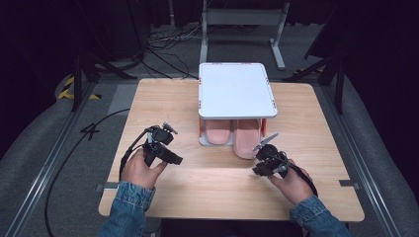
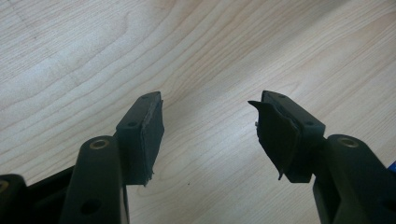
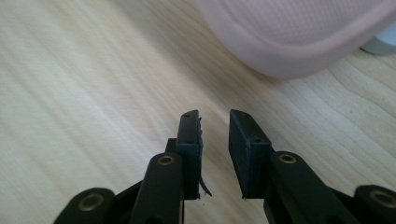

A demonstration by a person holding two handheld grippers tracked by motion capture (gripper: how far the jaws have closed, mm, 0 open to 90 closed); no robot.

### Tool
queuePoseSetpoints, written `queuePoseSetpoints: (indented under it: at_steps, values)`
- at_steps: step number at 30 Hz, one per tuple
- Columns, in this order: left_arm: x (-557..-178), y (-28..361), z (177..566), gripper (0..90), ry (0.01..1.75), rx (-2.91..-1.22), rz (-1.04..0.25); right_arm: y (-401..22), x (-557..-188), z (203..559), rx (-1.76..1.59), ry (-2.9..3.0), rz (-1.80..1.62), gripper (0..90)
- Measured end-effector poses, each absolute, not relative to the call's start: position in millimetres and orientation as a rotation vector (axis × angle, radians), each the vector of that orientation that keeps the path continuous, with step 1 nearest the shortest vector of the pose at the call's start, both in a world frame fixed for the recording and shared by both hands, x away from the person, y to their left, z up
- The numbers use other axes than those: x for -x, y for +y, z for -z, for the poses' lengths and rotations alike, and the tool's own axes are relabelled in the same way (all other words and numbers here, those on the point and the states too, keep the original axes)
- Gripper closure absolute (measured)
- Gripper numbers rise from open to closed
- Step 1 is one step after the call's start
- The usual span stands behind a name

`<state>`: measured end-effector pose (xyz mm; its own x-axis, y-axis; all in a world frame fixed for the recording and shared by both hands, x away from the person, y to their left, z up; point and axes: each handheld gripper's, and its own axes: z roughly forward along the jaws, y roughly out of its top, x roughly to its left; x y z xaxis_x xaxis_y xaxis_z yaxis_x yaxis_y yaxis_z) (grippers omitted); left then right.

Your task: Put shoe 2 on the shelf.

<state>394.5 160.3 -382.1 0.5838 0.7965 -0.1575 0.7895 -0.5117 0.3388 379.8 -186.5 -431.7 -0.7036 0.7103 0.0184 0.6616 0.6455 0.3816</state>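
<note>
Pink slippers (image 1: pixel 232 133) are seen under a white shelf (image 1: pixel 236 90) at the table's (image 1: pixel 163 98) 12 o'clock edge. The right gripper (image 1: pixel 263 159) is held at 5 o'clock of the right slipper (image 3: pixel 289 42), jaws narrowly apart, nothing between. The left gripper (image 1: pixel 165 148) is held at 8 o'clock, jaws wide apart, empty.

Both forearms wear blue denim sleeves (image 1: pixel 129 196) with stitched cuffs; each hand carries a black two-jaw tool, the left gripper (image 2: pixel 210 135) and the right gripper (image 3: pixel 215 149); brass-coloured rivets stud the jaw arms; the flat pads (image 2: pixel 275 135) are frayed at the edges; a black cable (image 1: pixel 64 163) trails off the table.
</note>
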Motion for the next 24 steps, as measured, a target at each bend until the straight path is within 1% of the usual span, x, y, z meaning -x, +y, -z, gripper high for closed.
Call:
queuePoseSetpoints:
  at_steps: [1,3,7,9,11,13,18,24]
  values:
    - [-394,159,383,41.2,1.279,-2.441,-0.013,-184,-378,428,-1.138,2.715,-0.56,76.9]
    - [-394,159,382,41.2,1.274,-2.453,-0.032,-181,-381,423,-1.158,2.694,-0.588,78.7]
    - [-392,159,383,41.2,1.289,-2.447,-0.018,-174,-392,423,-1.217,2.687,-0.619,79.2]
    - [-392,161,383,41.2,1.286,-2.459,-0.036,-169,-395,425,-1.21,2.689,-0.593,81.5]
    - [-391,162,385,41.2,1.298,-2.446,-0.02,-167,-400,426,-1.23,2.687,-0.592,85.6]
    - [-390,163,385,41.2,1.305,-2.438,-0.022,-166,-404,426,-1.231,2.701,-0.608,86.8]
    - [-387,165,384,41.3,1.303,-2.444,-0.041,-164,-410,426,-1.225,2.675,-0.577,87.5]
    - [-387,165,385,41.2,1.312,-2.434,-0.03,-169,-423,428,-1.253,2.609,-0.556,85.5]
